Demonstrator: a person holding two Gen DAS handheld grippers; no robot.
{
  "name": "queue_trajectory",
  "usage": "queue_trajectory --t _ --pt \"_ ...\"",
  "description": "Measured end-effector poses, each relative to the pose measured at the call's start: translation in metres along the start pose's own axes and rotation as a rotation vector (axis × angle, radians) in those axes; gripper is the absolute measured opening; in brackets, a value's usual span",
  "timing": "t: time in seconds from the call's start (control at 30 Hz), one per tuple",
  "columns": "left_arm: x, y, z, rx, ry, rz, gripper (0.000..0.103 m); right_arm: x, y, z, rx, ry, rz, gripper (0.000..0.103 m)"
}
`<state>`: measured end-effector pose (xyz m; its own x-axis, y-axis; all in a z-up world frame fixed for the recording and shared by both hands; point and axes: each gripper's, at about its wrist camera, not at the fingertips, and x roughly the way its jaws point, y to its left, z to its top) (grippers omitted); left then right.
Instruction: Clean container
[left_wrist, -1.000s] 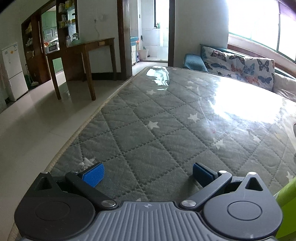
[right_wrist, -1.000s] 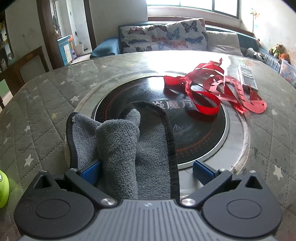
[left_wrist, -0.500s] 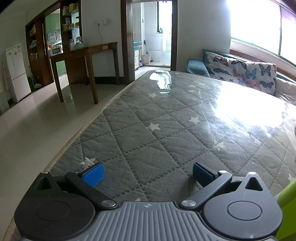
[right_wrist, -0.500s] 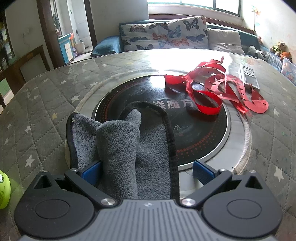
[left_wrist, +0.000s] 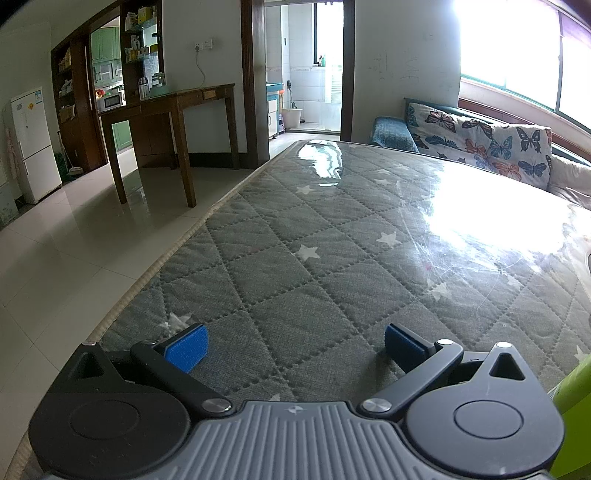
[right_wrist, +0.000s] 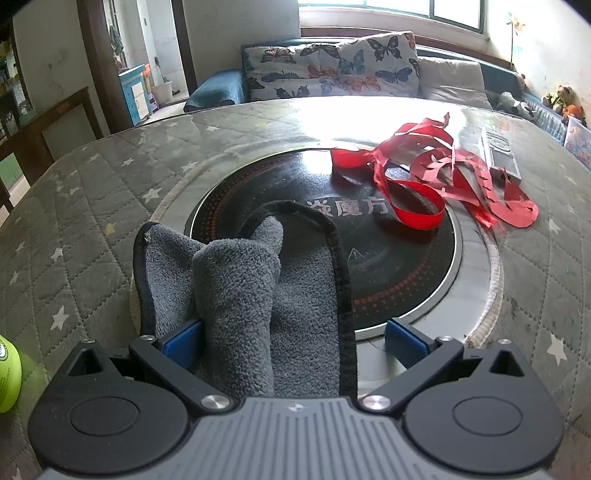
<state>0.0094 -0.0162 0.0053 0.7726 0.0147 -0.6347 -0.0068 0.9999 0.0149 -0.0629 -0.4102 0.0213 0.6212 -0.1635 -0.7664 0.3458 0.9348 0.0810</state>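
Now left tongs higher over quilted table — wider room view.

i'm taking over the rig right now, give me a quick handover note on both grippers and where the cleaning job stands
Left gripper: open, empty, over the quilted table cover; a bit of the green container shows at its right edge.
Right gripper: open, with the grey cloth lying bunched between its fingers, not clamped.
The cloth lies partly on the round black hob. Red paper strips and a remote lie beyond it.
Done: nothing visible so far.
Left: grip the cloth, hold the container, wipe it.
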Motion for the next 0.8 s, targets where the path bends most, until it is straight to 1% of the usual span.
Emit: queue_trajectory --t 0.17,0.53,0.8 --pt "-0.0001 0.0001 0.0001 0.000 0.000 0.000 0.103 -0.0015 -0.0025 0.0018 0.017 0.015 0.004 0.103" --pt "-0.0004 -0.0002 0.0000 0.000 0.000 0.000 0.103 -0.0038 0.0033 -0.0035 0.081 0.009 -0.057 0.103" --pt "-0.0006 -0.0001 0.0001 0.000 0.000 0.000 0.103 -0.0041 0.0048 -0.0060 0.091 -0.009 -0.071 0.103"
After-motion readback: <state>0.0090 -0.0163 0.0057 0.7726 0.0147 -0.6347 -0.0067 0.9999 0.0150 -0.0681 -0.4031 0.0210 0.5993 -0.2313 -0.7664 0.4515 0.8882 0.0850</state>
